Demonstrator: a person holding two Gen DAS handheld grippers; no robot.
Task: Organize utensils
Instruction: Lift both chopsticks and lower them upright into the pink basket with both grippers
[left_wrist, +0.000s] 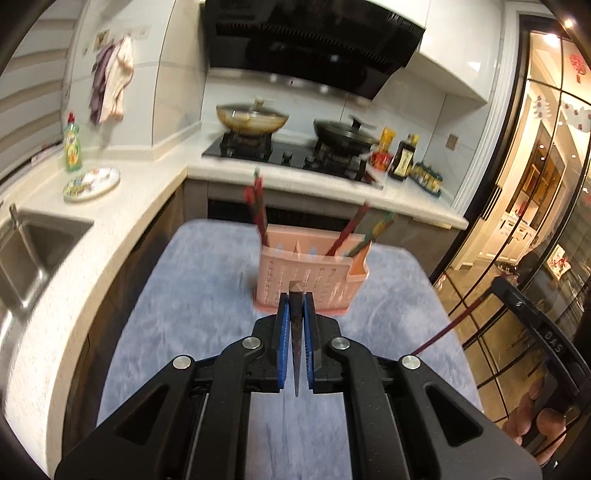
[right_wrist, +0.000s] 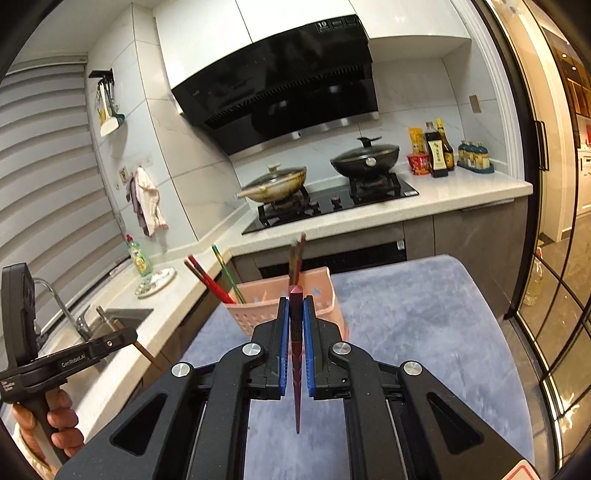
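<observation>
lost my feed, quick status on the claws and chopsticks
Left claw shut on a chopstick. Right claw shut on another chopstick. Pink holder ahead, several chopsticks in it. Nothing blocking.

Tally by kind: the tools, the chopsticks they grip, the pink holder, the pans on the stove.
Tools: 2 (left tool, right tool)
Gripped chopsticks: 2 (left chopstick, right chopstick)
Pink holder: 1
Pans: 2 (glass-lidded pan, black pan)
Total: 7
</observation>
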